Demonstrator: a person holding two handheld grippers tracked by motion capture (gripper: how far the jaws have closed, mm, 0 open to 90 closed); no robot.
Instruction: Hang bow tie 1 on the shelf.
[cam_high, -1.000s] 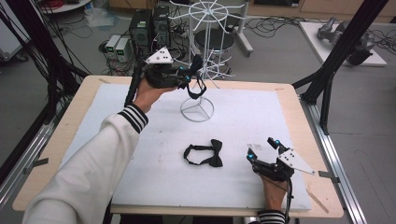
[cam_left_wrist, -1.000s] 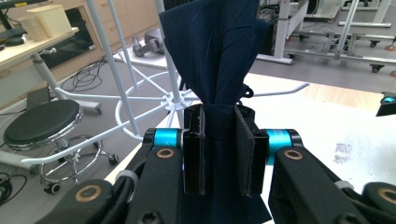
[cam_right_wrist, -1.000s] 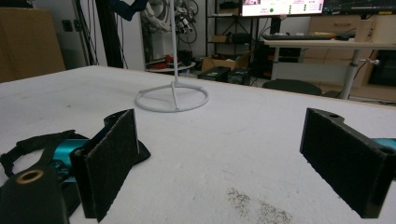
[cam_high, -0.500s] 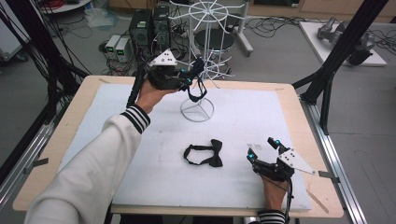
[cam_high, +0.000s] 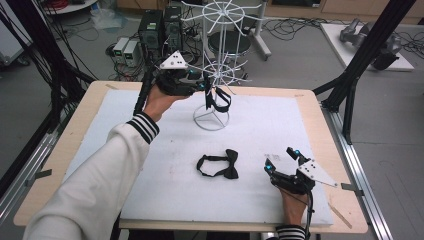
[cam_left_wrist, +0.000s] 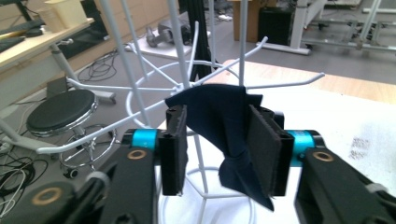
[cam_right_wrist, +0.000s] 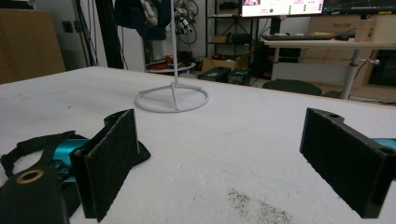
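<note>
1. The person's left arm is stretched out over the far side of the table, and the left gripper (cam_high: 206, 85) is up at the white wire rack (cam_high: 220, 75), level with its lower ring of hooks.

2. A dark bow tie (cam_high: 218, 98) hangs off one of those lower hooks, its strap looping down beside the rack's centre pole.

3. In the left gripper view, the same dark cloth (cam_left_wrist: 224, 126) drapes over a white wire arm and falls between the two black pads. The jaws stand apart; the cloth lies against the right pad (cam_left_wrist: 266, 149), while there is a clear gap to the left pad. So that gripper looks released rather than clamped on the tie.

4. The rack stands on a round wire base (cam_high: 211, 120) on the white mat (cam_high: 300, 125), toward the far middle of the table.

5. A second black bow tie (cam_high: 220, 166) lies flat on the mat nearer the person, strap curled to the left of the bow, well apart from the rack.

6. The right gripper (cam_high: 282, 161) rests low on the mat at the near right, just beside that second tie but not touching it. Its jaws are spread wide with nothing between them.

7. In the right gripper view, the lying tie (cam_right_wrist: 46, 142) sits behind the left pad, and the rack's base ring (cam_right_wrist: 172, 100) is farther off across the mat
</note>
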